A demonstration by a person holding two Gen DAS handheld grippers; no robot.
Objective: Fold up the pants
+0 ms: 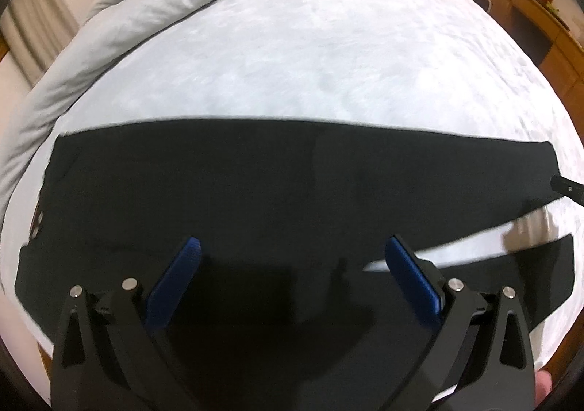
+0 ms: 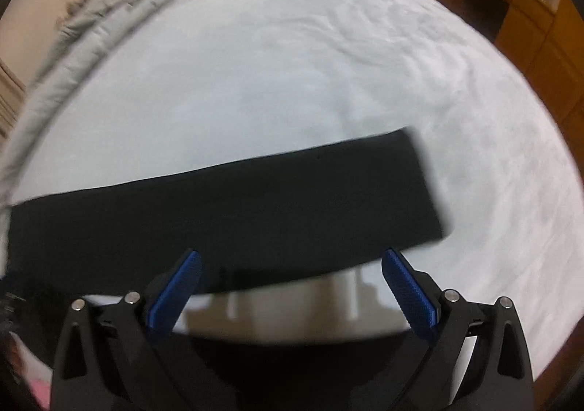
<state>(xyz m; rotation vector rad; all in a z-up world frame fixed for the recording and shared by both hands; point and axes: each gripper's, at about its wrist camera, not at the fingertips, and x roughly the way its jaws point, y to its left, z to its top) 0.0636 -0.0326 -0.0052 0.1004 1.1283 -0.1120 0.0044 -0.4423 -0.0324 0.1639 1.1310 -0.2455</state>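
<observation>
black pants (image 1: pixel 255 184) flat (both grippers agape)

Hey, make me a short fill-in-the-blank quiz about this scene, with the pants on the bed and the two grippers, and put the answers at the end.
1. The pants spread on the bed are ____ in colour.
2. The fingers of the left gripper carry pads of the colour ____.
3. The right gripper has its fingers ____, with nothing held between them.
4. The pants lie on a pale bed sheet, and a bunched grey ____ sits along the far left edge.

Answers: black; blue; open; duvet
</observation>
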